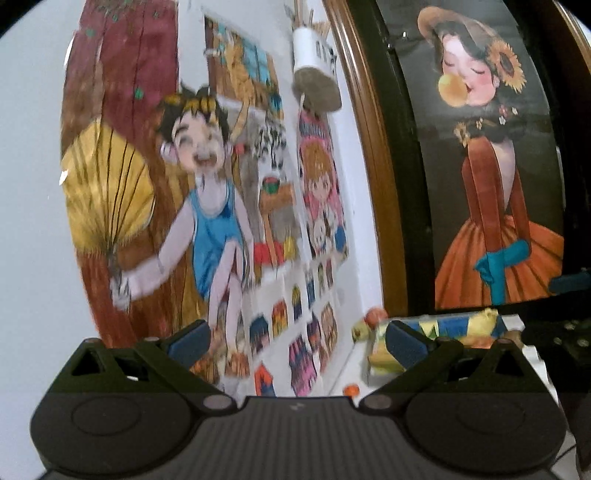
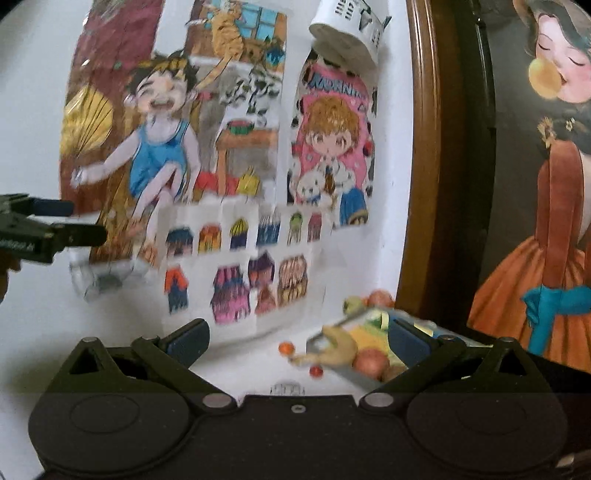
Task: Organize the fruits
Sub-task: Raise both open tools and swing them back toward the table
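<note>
In the right wrist view a tray (image 2: 364,378) at the lower right holds several fruits: a pale yellow pear-like fruit (image 2: 341,347), a red apple (image 2: 371,362) and a yellow fruit (image 2: 365,334). Two small orange fruits (image 2: 286,347) lie loose on the white surface beside it. A green fruit (image 2: 351,304) and an orange one (image 2: 380,297) sit behind the tray. My right gripper (image 2: 299,339) is open and empty, raised short of the tray. My left gripper (image 1: 297,343) is open and empty too; the left gripper (image 2: 55,225) also shows at the left edge.
Children's drawings (image 2: 221,147) cover the white wall ahead. A white cup-like holder (image 2: 351,33) hangs on it. A wood-framed dark painting (image 2: 546,184) stands at the right. In the left wrist view a patterned box (image 1: 443,326) and a small orange fruit (image 1: 351,389) lie low right.
</note>
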